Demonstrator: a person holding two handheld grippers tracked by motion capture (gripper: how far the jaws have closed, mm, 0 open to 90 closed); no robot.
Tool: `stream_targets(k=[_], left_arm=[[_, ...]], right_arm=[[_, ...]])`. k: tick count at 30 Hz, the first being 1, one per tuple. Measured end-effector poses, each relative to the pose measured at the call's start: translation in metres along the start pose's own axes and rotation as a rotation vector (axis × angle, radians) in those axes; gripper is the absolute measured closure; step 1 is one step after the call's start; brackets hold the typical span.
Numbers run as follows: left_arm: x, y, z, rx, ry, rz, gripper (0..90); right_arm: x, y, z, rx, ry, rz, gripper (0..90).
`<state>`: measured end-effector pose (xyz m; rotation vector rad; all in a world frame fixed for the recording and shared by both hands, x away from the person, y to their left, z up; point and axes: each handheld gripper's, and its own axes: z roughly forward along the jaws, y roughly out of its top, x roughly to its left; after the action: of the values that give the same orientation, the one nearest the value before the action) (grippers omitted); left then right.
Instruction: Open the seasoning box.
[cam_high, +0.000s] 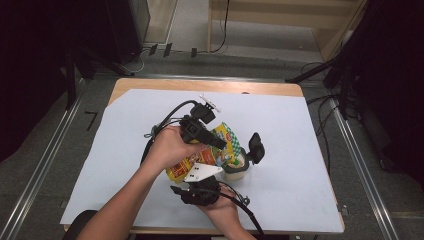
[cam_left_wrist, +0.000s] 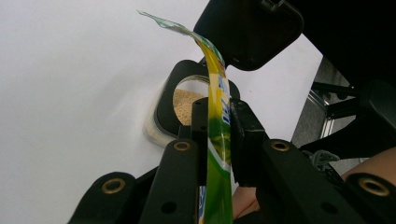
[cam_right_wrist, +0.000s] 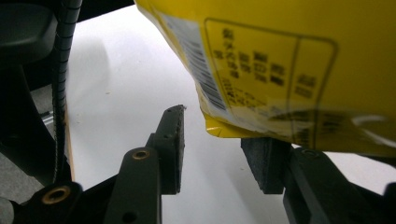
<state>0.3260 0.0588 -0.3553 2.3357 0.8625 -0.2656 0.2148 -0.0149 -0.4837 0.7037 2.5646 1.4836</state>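
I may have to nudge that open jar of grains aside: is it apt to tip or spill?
Probably stable: the jar looks squat and stands upright on the white sheet. Its hinged lid is open, so grains could spill if jolted. The left tongs hold a pouch over it.

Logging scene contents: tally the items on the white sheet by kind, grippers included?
Yellow-green snack bag: 1
Open container of grains, black flip lid: 1
Handheld grippers: 2 (left gripper, right gripper)
Total: 4
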Motion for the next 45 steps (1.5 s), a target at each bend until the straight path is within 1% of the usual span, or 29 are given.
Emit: stream_targets(k=[4, 9, 10, 13, 15, 19, 20, 23, 24, 27, 28, 29, 33, 34, 35, 36, 38, 41, 45], left_arm=[[0.001, 0.000, -0.001, -0.001, -0.001, -0.004, 83.6], [0.004, -0.001, -0.004, -0.003, -0.007, -0.008, 84.8], [0.005, -0.001, -0.006, -0.006, -0.012, -0.008, 84.9], [0.009, -0.003, -0.015, -0.022, -0.048, -0.013, 86.0], [0.010, -0.004, -0.020, -0.033, -0.063, -0.014, 86.7], [0.011, -0.005, -0.026, -0.051, -0.071, -0.014, 87.3], [0.011, -0.005, -0.028, -0.056, -0.079, -0.016, 87.3], [0.013, -0.006, -0.032, -0.056, -0.084, -0.005, 87.3], [0.013, -0.006, -0.034, -0.061, -0.087, -0.011, 87.3], [0.015, -0.007, -0.037, -0.069, -0.088, -0.008, 87.4], [0.016, -0.007, -0.039, -0.076, -0.095, -0.013, 87.4], [0.018, -0.008, -0.042, -0.084, -0.095, -0.013, 87.4], [0.019, -0.009, -0.047, -0.095, -0.105, -0.009, 87.7], [0.020, -0.010, -0.051, -0.103, -0.103, -0.007, 87.8], [0.020, -0.010, -0.051, -0.103, -0.103, -0.007, 87.9], [0.020, -0.011, -0.054, -0.107, -0.107, -0.007, 88.0], [0.021, -0.012, -0.057, -0.113, -0.113, -0.007, 88.2], [0.023, -0.013, -0.059, -0.121, -0.114, -0.008, 88.6], [0.025, -0.015, -0.063, -0.137, -0.128, -0.002, 88.9]], right_arm=[[-0.001, 0.000, 0.000, -0.005, 0.008, 0.011, 58.8], [-0.001, 0.000, 0.000, -0.002, 0.006, 0.010, 56.7], [-0.001, 0.000, 0.001, -0.001, 0.005, 0.013, 56.1], [-0.002, 0.000, 0.000, -0.003, -0.002, 0.011, 55.9], [-0.003, 0.000, -0.001, -0.006, 0.001, 0.018, 56.0], [-0.004, 0.001, -0.002, -0.015, -0.005, 0.015, 55.9], [-0.004, 0.001, -0.002, -0.014, -0.005, 0.020, 55.9], [-0.005, 0.001, -0.003, -0.014, -0.007, 0.022, 55.9], [-0.005, 0.001, -0.003, -0.013, -0.008, 0.022, 55.8], [-0.005, 0.001, -0.003, -0.013, -0.010, 0.021, 55.8], [-0.006, 0.001, -0.003, -0.015, -0.016, 0.017, 55.8], [-0.006, 0.001, -0.004, -0.017, -0.017, 0.027, 55.5], [-0.009, 0.001, -0.005, -0.018, -0.029, 0.027, 55.3], [-0.009, 0.001, -0.006, -0.020, -0.030, 0.037, 55.0], [-0.009, 0.001, -0.006, -0.020, -0.030, 0.037, 55.0], [-0.011, 0.002, -0.007, -0.025, -0.040, 0.038, 54.7], [-0.012, 0.002, -0.008, -0.026, -0.040, 0.048, 54.4], [-0.012, 0.002, -0.009, -0.028, -0.046, 0.045, 53.8], [-0.013, 0.003, -0.010, -0.029, -0.057, 0.038, 53.2]])
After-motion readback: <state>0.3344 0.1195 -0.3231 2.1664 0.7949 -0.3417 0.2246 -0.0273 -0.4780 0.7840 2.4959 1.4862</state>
